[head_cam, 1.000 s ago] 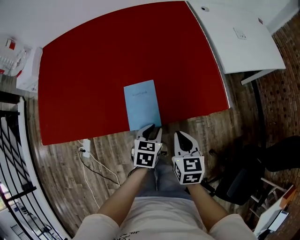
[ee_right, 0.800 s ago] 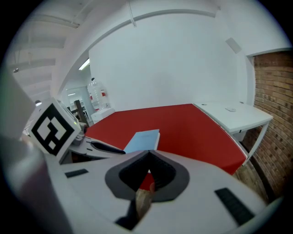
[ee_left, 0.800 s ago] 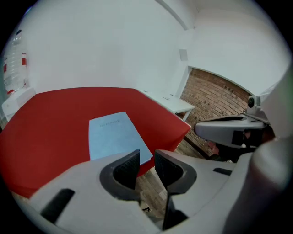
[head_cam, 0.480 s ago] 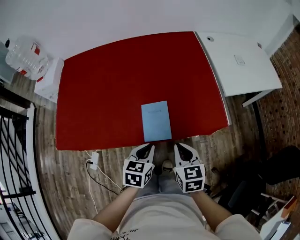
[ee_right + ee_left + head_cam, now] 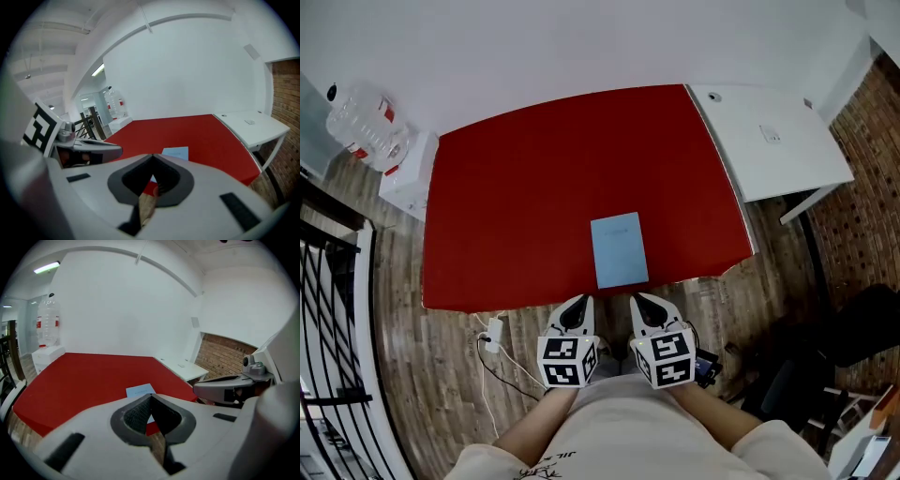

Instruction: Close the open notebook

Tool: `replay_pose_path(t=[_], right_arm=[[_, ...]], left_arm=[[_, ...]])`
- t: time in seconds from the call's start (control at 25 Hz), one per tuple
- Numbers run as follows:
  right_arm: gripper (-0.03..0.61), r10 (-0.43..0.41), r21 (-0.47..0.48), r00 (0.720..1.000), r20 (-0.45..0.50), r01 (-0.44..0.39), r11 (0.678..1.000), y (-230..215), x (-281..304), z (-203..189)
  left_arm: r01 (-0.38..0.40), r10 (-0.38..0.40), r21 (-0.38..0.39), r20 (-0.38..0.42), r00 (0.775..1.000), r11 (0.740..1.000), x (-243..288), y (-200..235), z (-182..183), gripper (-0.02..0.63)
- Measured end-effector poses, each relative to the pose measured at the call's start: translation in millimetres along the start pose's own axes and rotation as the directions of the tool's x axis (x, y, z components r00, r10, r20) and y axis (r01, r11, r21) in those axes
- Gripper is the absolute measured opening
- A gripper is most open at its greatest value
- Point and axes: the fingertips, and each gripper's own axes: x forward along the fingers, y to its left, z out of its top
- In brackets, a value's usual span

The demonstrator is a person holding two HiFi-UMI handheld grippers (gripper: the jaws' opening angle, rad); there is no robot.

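Note:
The notebook lies closed and flat on the red table, light blue cover up, close to the table's near edge. It also shows in the left gripper view as the notebook and in the right gripper view as the notebook, beyond the jaw tips. My left gripper and right gripper hang side by side off the table, over the wooden floor in front of my body. Both are shut with nothing between the jaws: the left gripper and the right gripper show their tips meeting. Neither touches the notebook.
A white desk adjoins the table's right side. A water bottle stands on a white cabinet at the left. A charger with its cable lies on the floor by the table's front-left. A black chair and a brick wall are at the right, a black railing at the left.
Both grippers have drawn back from the notebook's near edge toward my body and risen. The left gripper's jaws have closed. The notebook stays closed and flat.

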Motion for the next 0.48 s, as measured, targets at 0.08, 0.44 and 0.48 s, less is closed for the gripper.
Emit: replay_pose_path(t=[0.08, 0.44, 0.48], right_arm=[[0.005, 0.014, -0.012, 1.000, 0.003, -0.014, 1.000, 7.5, 1.0, 3.1], [0.005, 0.026, -0.054, 1.000, -0.001, -0.026, 0.998, 16.4, 0.3, 0.6], [0.005, 0.025, -0.052, 1.000, -0.001, -0.025, 0.998, 15.6, 0.3, 0.6]], left_arm=[[-0.014, 0.014, 0.000, 0.023, 1.000, 1.000, -3.7, 1.2, 2.8, 0.006], [-0.026, 0.025, 0.015, 0.044, 0.999, 1.000, -7.3, -0.4, 3.7, 0.006], [-0.027, 0.026, 0.015, 0.044, 0.999, 1.000, -7.0, -0.1, 3.7, 0.006]])
